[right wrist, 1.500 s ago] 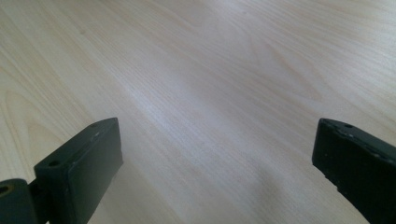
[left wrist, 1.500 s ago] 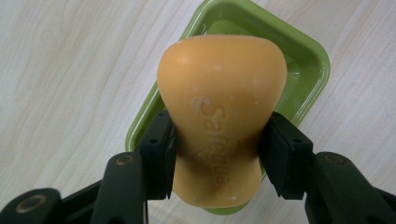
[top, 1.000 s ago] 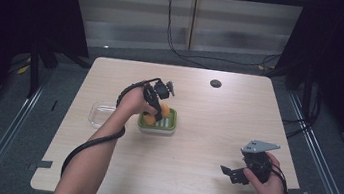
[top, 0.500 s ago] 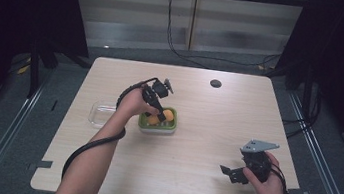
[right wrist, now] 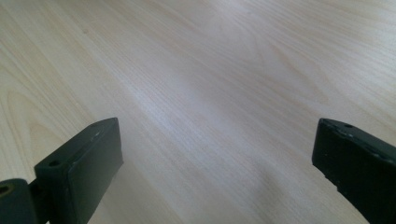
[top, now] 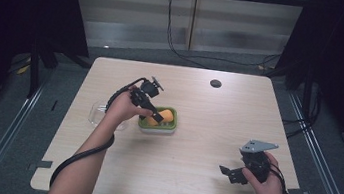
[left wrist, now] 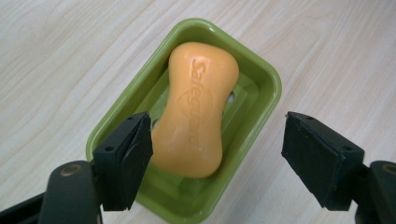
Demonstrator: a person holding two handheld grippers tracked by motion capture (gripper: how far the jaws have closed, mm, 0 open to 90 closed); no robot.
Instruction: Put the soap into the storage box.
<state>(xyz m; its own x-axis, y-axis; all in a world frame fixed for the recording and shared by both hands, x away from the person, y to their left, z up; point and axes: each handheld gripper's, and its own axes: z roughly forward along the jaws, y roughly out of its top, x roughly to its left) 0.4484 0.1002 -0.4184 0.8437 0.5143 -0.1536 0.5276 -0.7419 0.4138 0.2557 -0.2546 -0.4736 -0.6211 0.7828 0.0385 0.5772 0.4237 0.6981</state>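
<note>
In the lower right of the high view, the right gripper (top: 228,172) rests in the person's hand low over the table (top: 198,191), its jaws standing wide apart with nothing between them; the right gripper view confirms this, with bare pale wood between the two black jaws. Farther up, left of centre in the high view, the left gripper (top: 151,115) hangs over the green soap dish (top: 158,127), held by the person's left hand (top: 120,110). Its jaws have just been opening and now stand apart. In the left gripper view the orange soap bar (left wrist: 198,109) lies inside the green soap dish, lengthwise, with the left jaw just beside the bar's near end and the right jaw well clear over the table; neither pad presses on it. A clear plastic lid (top: 98,113) lies on the table just left of the dish, partly behind the hand. Toward the far edge, a dark round grommet (top: 215,83) sits in the tabletop.
</note>
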